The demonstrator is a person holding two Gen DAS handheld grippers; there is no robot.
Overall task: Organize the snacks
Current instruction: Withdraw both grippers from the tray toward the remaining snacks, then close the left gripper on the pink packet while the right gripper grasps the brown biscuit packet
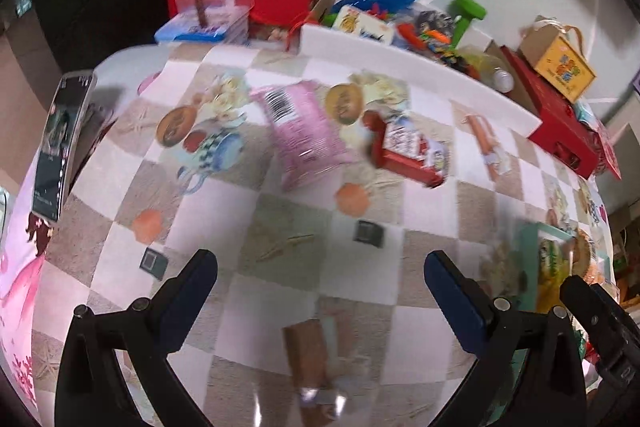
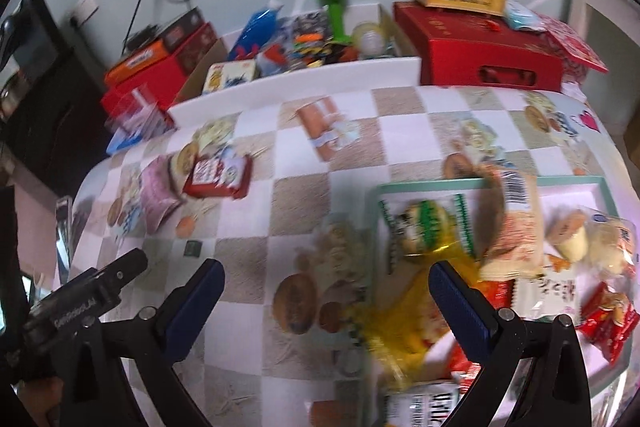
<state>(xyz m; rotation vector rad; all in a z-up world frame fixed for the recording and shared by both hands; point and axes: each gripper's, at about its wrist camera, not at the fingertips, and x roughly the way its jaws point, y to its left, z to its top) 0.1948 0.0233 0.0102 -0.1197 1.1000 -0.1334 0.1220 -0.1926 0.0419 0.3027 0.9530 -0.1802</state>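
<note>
I'm seeing open desk [image 1: 280, 291] ahead of my left tool [image 1: 320, 275]; pink packet [image 1: 304, 135] and red box [image 1: 404, 151] are blocking farther back.

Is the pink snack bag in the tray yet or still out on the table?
Out. The pink bag lies flat on the checked tablecloth beside the red box, away from the tray.

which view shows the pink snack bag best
The left wrist view. There the pink snack bag lies near mid-frame on the checked tablecloth, barcode side up, whole outline visible. In the right wrist view it sits small at the far left, partly hidden behind the red snack pack.
</note>
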